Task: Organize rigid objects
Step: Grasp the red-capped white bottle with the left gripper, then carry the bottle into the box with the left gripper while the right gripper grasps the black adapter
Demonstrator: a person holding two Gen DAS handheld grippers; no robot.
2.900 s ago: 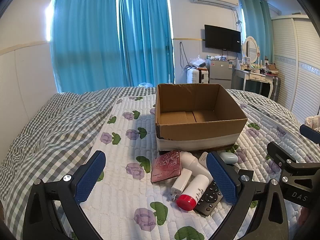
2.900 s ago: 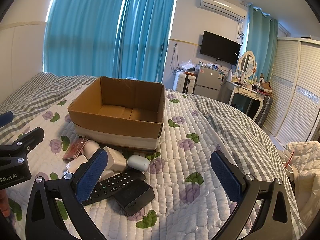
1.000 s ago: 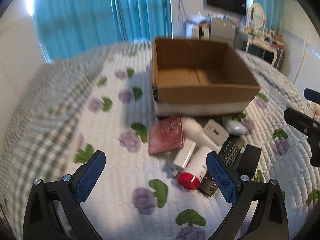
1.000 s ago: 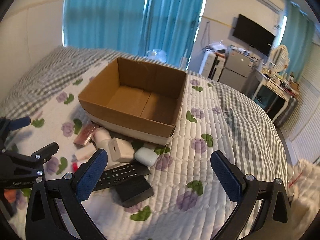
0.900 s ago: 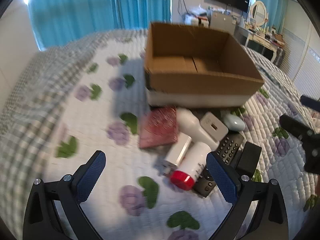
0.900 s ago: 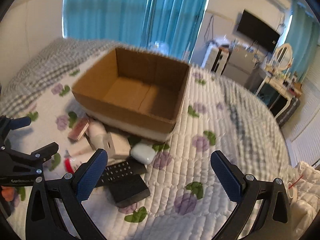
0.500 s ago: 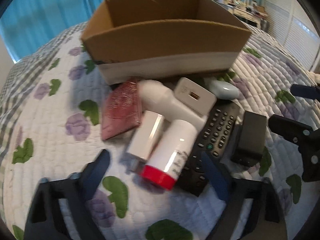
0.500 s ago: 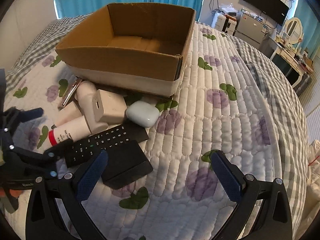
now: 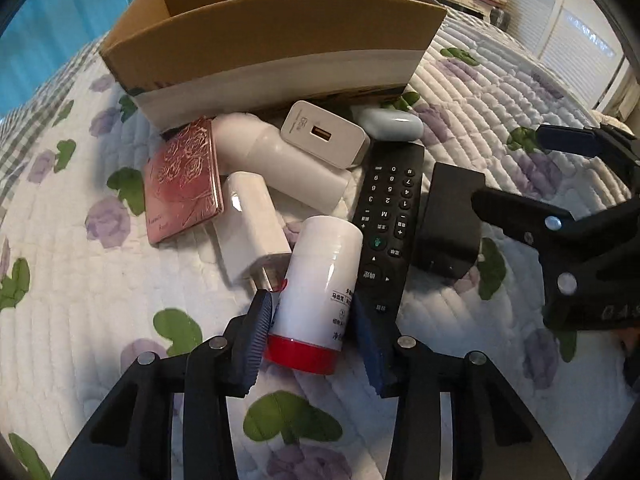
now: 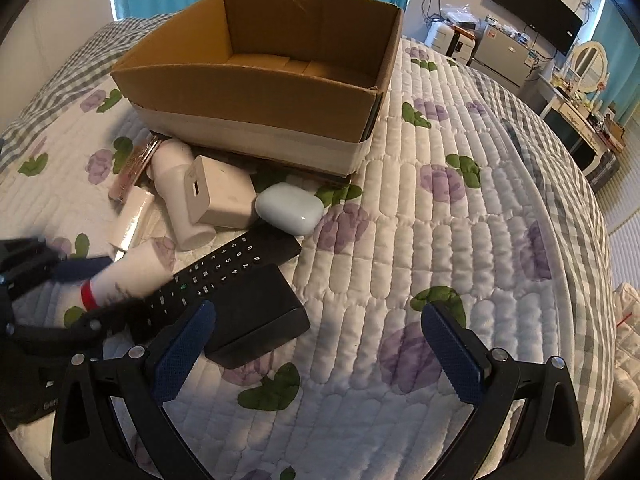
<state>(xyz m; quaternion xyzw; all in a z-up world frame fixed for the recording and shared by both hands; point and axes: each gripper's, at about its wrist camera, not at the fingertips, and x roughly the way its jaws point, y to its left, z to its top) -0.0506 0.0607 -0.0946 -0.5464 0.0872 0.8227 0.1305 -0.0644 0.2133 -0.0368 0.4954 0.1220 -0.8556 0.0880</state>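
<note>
Left tool [image 9: 312,334] narrowed around one white bottle with a red cap [image 9: 316,292], a blue pad on each side of it near the cap end; contact looks made but bottle lies on the bed quilt [image 9: 100,304]. Just right of that tool, touching the bottle: one black remote [image 9: 388,220]. Beyond the remote on the right: one black box [image 9: 448,224]. Ahead and left of the bottle: one white plug adapter [image 9: 250,224], then one pink rose-embossed case [image 9: 184,180]. Further ahead: one white cylindrical bottle [image 9: 280,160], one white USB charger [image 9: 324,134] resting on it, one pale earbud case [image 9: 394,126]. Furthest ahead: one open cardboard box [image 9: 276,36], nothing seen inside.

Right tool [image 10: 320,344] spread wide, gripping nothing, hovering over quilt; its left pad just beside the black box. Eight loose items counted in one cluster between both tools and the cardboard box.
</note>
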